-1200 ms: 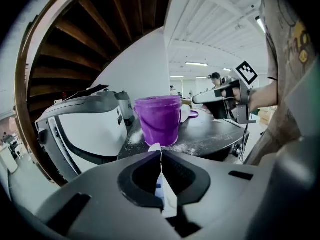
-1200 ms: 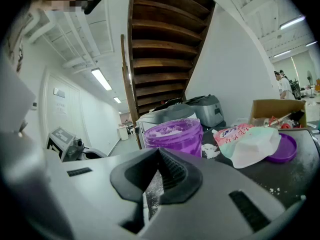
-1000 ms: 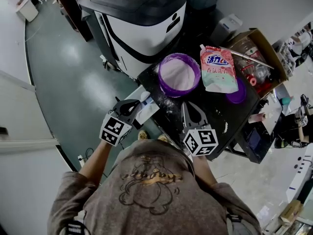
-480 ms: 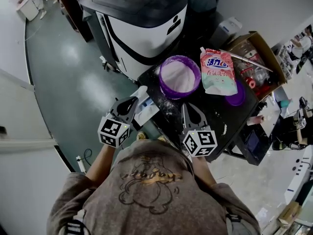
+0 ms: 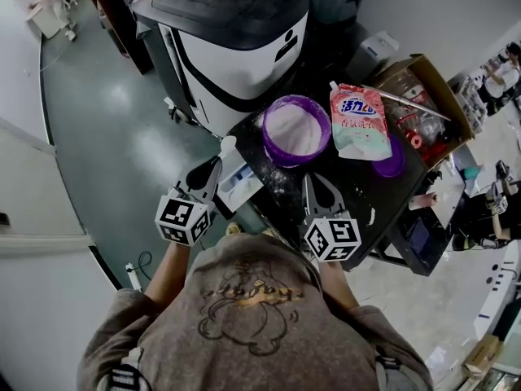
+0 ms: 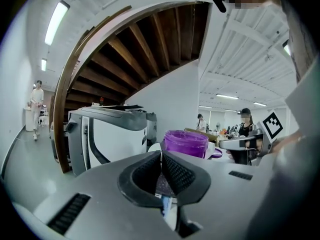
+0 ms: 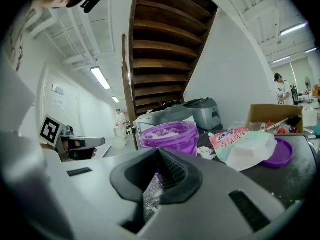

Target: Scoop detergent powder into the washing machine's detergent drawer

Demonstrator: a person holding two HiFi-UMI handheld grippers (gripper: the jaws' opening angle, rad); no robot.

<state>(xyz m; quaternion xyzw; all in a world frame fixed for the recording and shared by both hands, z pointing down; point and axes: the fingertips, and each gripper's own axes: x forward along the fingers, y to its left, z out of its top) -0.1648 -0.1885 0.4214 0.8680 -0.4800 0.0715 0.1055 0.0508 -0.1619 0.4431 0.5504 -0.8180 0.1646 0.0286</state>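
Both claws are shut tight, and I see nothing gripped in either. The open purple tub of detergent powder (image 5: 296, 129) sits on the dark counter (image 5: 366, 187) just ahead of the right claw (image 5: 312, 179). The left claw (image 5: 214, 167) hovers off the counter's edge with the white detergent drawer (image 5: 238, 179) just beside its tip. The washing machine (image 5: 236, 39) stands ahead of it.

Head view: sits above the person's shoulders, aimed steeply down at the black table (image 5: 366, 187), far off with a wide field.
Left gripper view: low behind the left gripper (image 6: 161, 156), level, facing the washing machine (image 6: 107, 134).
Right gripper view: low behind the right gripper (image 7: 158, 154), close to the purple tub (image 7: 169, 136).
All three share tub and machine (each gripper view also catches the other gripper at its edge).
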